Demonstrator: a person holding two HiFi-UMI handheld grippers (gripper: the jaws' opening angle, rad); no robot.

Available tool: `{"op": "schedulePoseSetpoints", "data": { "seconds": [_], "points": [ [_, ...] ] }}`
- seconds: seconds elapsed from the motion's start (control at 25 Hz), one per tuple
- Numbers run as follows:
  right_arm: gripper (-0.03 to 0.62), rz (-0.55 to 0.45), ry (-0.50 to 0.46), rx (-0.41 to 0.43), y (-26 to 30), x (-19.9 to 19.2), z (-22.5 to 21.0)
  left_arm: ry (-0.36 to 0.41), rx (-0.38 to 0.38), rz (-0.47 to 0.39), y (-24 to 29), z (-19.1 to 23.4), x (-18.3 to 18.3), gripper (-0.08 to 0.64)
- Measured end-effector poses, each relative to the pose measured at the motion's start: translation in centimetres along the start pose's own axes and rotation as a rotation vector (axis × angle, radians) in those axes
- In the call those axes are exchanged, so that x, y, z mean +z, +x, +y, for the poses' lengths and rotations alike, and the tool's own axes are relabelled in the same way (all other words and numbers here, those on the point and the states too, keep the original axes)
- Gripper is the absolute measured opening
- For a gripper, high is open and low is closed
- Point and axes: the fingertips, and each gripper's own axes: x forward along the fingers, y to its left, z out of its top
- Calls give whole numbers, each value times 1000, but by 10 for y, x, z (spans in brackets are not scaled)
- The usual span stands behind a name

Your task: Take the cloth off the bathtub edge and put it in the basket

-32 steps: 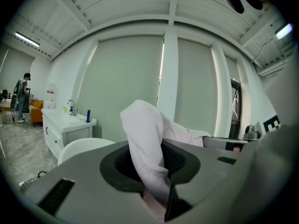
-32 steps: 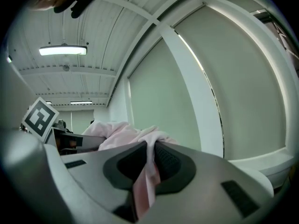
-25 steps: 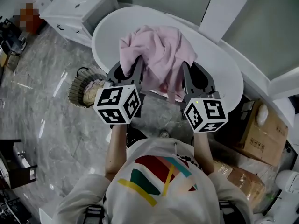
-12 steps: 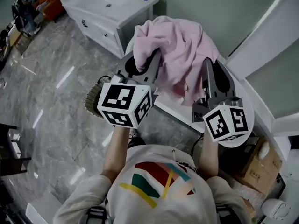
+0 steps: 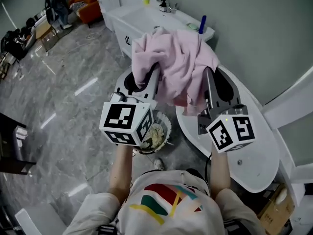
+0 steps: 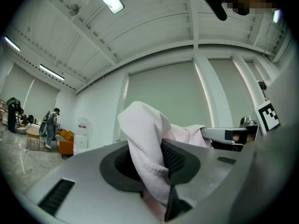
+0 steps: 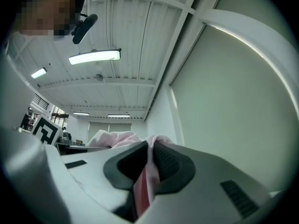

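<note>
Pink terry cloth (image 5: 177, 65) hangs bunched between the two grippers, lifted up in front of the person. The left gripper (image 5: 148, 77) has its jaws closed on one fold. In the left gripper view the fabric rises in a thick hump out of the narrow gap and the ribbed pads press on it from both sides. The right gripper (image 5: 207, 78) has its jaws nearly together, pinching a thinner fold. In the right gripper view a slim pink strip runs between the pads and spills over their tips. Both grippers point away from the person at roughly the same height, side by side but apart, with the cloth sagging between them.

Below the left gripper's marker cube stands the wicker basket (image 5: 168, 127) on the grey marble floor (image 5: 63, 97). It is partly hidden by the cube, and something pale and crumpled already lies inside. The white bathtub (image 5: 249, 163) lies to the right, its rounded end just beside the basket. Beyond the cloth stands a white vanity (image 5: 139, 21) with a blue bottle (image 5: 202, 23) on its top.
</note>
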Motion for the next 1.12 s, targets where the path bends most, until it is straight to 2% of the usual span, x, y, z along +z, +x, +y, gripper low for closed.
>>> {"op": "schedulePoseSetpoints", "data": {
  "seconds": [0.28,0.4,0.56,0.72,0.88,1.12],
  "points": [
    [51,102,-40,237,89,-37,98,-32,264,7,-56,117,-5,114],
    [51,152,-44,329,104,-56,140,-55,352,10,-90,140,-11,114],
    [51,201,-47,440,117,-82,184,-14,475,37,-121,160,-18,114],
    [51,226,-69,515,119,-96,203,-25,565,40,-143,172,-19,114],
    [51,231,-50,587,131,-99,211,-22,636,31,-147,183,-15,114],
    [51,226,-43,611,143,-101,200,-21,668,40,-133,183,-19,114]
  ]
}}
